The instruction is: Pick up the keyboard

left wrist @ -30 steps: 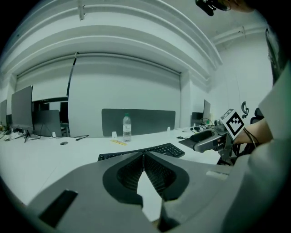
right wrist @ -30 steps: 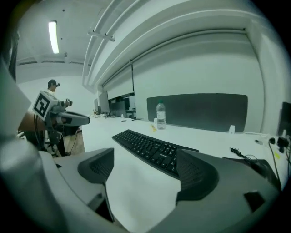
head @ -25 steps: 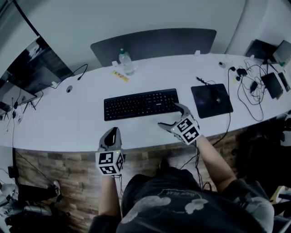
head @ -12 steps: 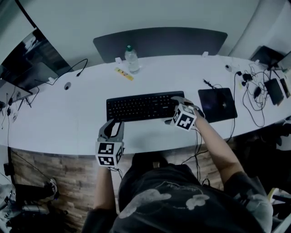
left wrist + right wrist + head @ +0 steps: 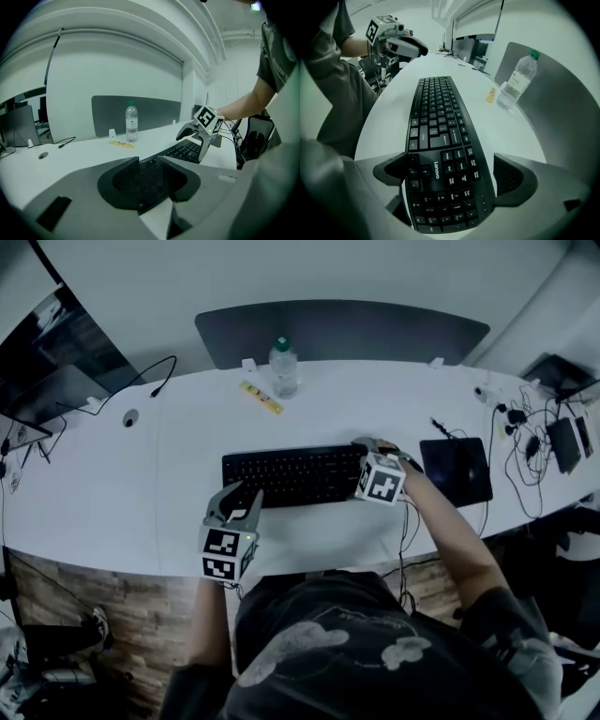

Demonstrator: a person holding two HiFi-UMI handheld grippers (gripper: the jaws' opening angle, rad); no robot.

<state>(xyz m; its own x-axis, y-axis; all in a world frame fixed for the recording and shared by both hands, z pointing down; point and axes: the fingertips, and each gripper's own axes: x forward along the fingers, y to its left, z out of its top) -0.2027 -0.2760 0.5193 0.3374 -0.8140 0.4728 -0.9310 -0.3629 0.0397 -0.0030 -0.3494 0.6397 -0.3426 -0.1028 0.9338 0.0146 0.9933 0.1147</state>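
the keyboard (image 5: 292, 474) lies flat on the white desk (image 5: 141, 484), its long side running across in front of you, and it is not yet lifted. your right gripper (image 5: 450, 173) points steeply down over the keyboard's right end. its jaws are opening, spread wide so they straddle the board from front to back. in the right gripper view the number-pad end sits between them, 1 pad close against the front edge and the other clear of the back edge. neither pad presses, so this gripper is released. the wide spread makes sense: the board is deep front to back and has to fit between the pads before you clench.

your left gripper (image 5: 234, 501) sits low at the keyboard's front left corner. its jaws are opening too, but only a narrow gap shows and nothing is gripped; the keyboard's left end lies just beyond the tips. i judge that 2 grips are meant, 1 at each end, so the long board does not tip. the left gap looks too narrow for the edge as yet. the water bottle (image 5: 283, 367) and mouse pad (image 5: 457, 470) are well apart from both grippers.
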